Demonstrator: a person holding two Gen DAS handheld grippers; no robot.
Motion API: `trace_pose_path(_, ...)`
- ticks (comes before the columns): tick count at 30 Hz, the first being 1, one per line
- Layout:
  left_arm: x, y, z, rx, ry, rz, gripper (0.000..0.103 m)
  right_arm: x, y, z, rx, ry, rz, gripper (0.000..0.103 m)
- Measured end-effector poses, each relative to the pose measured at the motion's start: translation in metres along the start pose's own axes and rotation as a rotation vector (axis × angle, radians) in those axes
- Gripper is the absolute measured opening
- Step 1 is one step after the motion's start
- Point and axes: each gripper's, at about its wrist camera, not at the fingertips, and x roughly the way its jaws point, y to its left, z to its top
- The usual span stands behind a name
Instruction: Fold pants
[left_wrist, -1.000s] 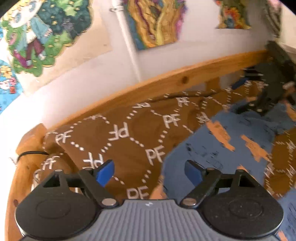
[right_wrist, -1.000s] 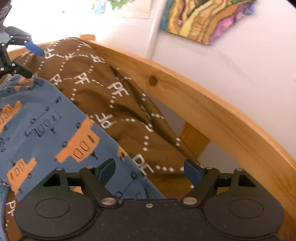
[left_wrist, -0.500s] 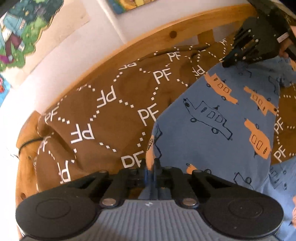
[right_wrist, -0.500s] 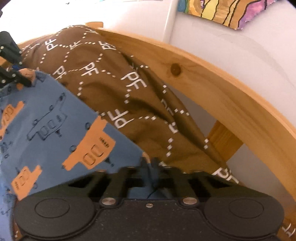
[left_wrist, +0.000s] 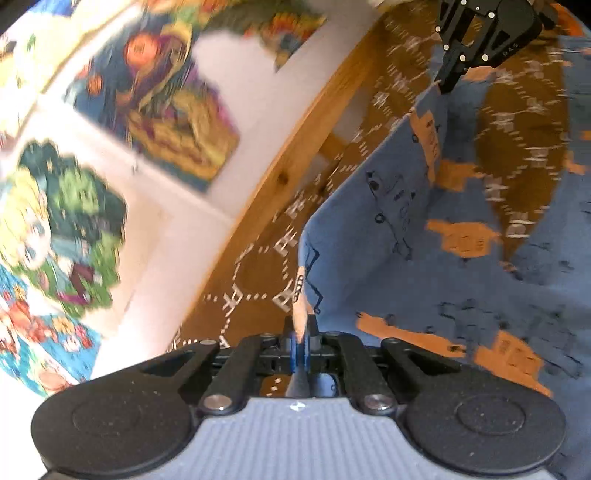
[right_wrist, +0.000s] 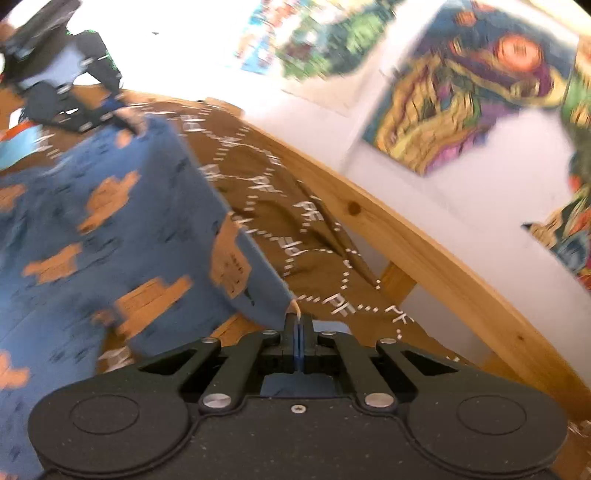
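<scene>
Pants, blue cotton with orange vehicle prints, fill the right half of the left wrist frame and the left half of the right wrist frame, lifted off a brown bedspread printed with white "PF" letters and dotted hexagons.

Left wrist view, near to far: left gripper at bottom centre, blue pads clamped tight on a corner edge of the pants, fabric pokes out in front of the tips and runs up and right. Bedspread lies just beyond, centre frame. Light wooden bed rail crosses diagonally from lower left to upper right. White wall with colourful cartoon posters takes the left side, blurred. Right gripper sits at the top right, its tip touching the far corner of the pants.

Right wrist view, near to far: right gripper at bottom centre, pads pressed together on the other corner edge of the pants, a thin tip of cloth showing above them. Fabric stretches away to the upper left. Bedspread runs through the middle, wooden rail arcs from centre to lower right, posters on the wall upper right. Left gripper at upper left, blurred, at the far pants corner.
</scene>
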Motion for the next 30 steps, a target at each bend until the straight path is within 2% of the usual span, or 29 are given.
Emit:
trace_pose_path(6,-0.047,-0.043,-0.013,0.072,-0.038,-0.062,0.004,-0.068,0.052,-0.028,0.044,0.032,0.018,0.0)
trace_pose_path(11,-0.061,-0.084,-0.04,0.119,0.018,-0.128,0.004,-0.104,0.099,-0.048,0.023,0.08,0.053,0.0)
trace_pose_path(18,-0.053,-0.11,-0.064,0.092,0.095,-0.182,0.004,-0.105,0.157,-0.077,-0.003,0.139,0.08,0.0)
trace_pose_path(24,-0.059,-0.11,-0.073,0.061,0.122,-0.192,0.004,-0.109,0.164,-0.081,0.059,0.144,0.075,0.0)
trace_pose_path(30,-0.059,-0.114,-0.079,0.066,0.148,-0.222,0.005,-0.124,0.179,-0.079,0.015,0.158,0.068,0.0)
